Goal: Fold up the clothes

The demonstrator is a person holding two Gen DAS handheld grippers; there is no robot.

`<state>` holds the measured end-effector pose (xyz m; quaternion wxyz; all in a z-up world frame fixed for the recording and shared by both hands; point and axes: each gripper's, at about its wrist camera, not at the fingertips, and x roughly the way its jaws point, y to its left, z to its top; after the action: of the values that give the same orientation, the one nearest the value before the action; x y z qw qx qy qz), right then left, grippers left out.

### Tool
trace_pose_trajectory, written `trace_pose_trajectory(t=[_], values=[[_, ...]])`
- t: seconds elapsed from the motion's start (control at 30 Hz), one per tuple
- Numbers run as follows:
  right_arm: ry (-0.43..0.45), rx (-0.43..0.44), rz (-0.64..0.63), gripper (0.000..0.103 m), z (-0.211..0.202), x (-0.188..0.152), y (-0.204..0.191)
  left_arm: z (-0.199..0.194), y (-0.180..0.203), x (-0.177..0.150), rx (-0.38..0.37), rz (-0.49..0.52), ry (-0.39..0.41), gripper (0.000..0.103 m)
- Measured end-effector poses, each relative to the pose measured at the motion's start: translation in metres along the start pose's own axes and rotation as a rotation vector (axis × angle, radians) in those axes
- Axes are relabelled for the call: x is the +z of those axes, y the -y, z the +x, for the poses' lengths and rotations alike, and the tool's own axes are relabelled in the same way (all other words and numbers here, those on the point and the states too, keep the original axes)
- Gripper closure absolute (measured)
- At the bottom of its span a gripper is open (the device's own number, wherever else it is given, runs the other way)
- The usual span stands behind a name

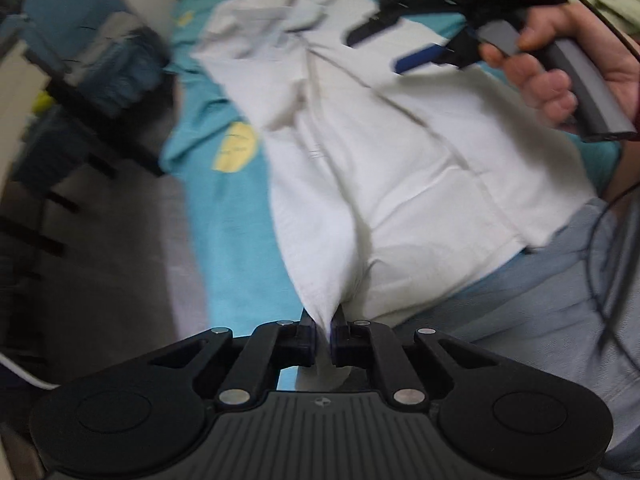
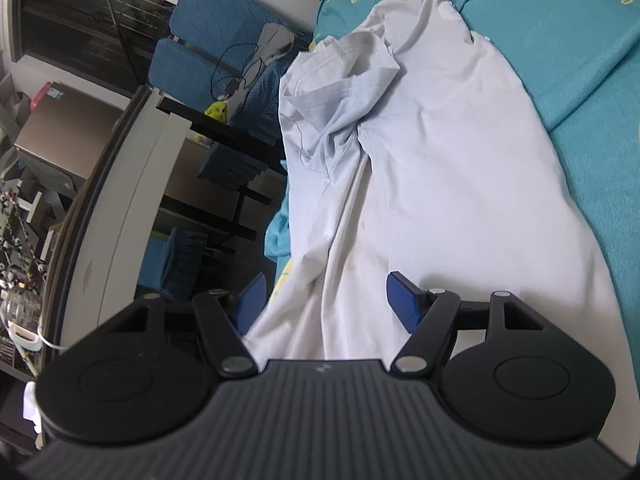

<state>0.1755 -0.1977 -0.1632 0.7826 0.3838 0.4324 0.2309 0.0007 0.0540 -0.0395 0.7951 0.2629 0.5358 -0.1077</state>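
Observation:
A white T-shirt [image 1: 384, 152] lies spread on a teal bedsheet [image 1: 236, 224], its sleeve bunched at the far end. My left gripper [image 1: 323, 330] is shut on the shirt's near hem, and the cloth pulls up into a peak between its pads. The right gripper [image 1: 384, 46] shows in the left wrist view at the upper right, held by a hand [image 1: 560, 76] above the shirt. In the right wrist view the right gripper [image 2: 326, 300] stands open over the white T-shirt [image 2: 420, 168], its blue pads [image 2: 402, 300] wide apart with cloth below them, not pinched.
The teal bedsheet [image 2: 568, 52] has yellow prints. The bed's left edge drops to a floor with blue chairs [image 2: 208, 28], a dark frame [image 2: 224, 136] and a white panel [image 2: 132, 200]. A person's grey trousers [image 1: 540, 300] and a cable [image 1: 600, 260] are at the right.

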Motion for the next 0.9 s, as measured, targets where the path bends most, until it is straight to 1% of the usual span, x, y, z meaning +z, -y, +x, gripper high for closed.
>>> trace_pose_trajectory(t=[0.03,0.1,0.17,0.23,0.3,0.4,0.43,0.47,0.5,0.53,0.6,0.67,0.7,0.8,0.9], values=[[-0.006,0.0,-0.003,0.034,0.002,-0.001,-0.001,-0.001,-0.003,-0.002,0.035,0.018,0.002,0.096],[-0.019,0.0,-0.008,0.034,0.005,-0.004,-0.002,-0.002,0.0,-0.005,0.058,0.055,0.003,0.096],[-0.031,0.007,-0.009,0.033,0.009,-0.006,-0.004,-0.003,0.009,-0.007,0.055,0.103,0.011,0.096],[-0.05,0.045,0.005,0.034,0.014,-0.008,-0.006,-0.001,0.026,-0.009,0.071,0.177,0.028,0.096],[-0.087,0.075,0.018,0.034,0.028,-0.008,-0.013,0.002,0.041,-0.01,0.077,0.221,0.045,0.096],[-0.125,0.079,0.007,0.04,0.055,-0.008,-0.024,0.008,0.057,-0.012,0.097,0.272,0.069,0.096],[-0.139,0.079,0.0,0.045,0.064,-0.009,-0.027,0.01,0.063,-0.012,0.099,0.28,0.082,0.096],[-0.154,0.078,-0.013,0.049,0.073,-0.011,-0.03,0.01,0.066,-0.011,0.085,0.282,0.095,0.096],[-0.17,0.076,-0.029,0.059,0.081,-0.014,-0.033,0.01,0.068,-0.01,0.071,0.283,0.108,0.095],[-0.179,0.069,-0.051,0.074,0.088,-0.017,-0.037,0.011,0.071,-0.009,0.055,0.292,0.118,0.094],[-0.163,0.041,-0.105,0.091,0.088,-0.021,-0.044,0.013,0.08,-0.008,0.037,0.309,0.135,0.093],[-0.14,0.016,-0.146,0.094,0.083,-0.023,-0.049,0.011,0.088,-0.009,0.021,0.318,0.152,0.093],[-0.127,0.011,-0.142,0.095,0.077,-0.021,-0.048,0.01,0.091,-0.009,-0.001,0.319,0.16,0.093],[-0.081,-0.023,-0.132,0.096,0.059,-0.014,-0.044,0.009,0.101,-0.009,-0.076,0.307,0.175,0.093],[-0.072,-0.085,-0.117,0.096,0.046,-0.013,-0.036,0.013,0.113,-0.01,-0.138,0.327,0.184,0.093]])
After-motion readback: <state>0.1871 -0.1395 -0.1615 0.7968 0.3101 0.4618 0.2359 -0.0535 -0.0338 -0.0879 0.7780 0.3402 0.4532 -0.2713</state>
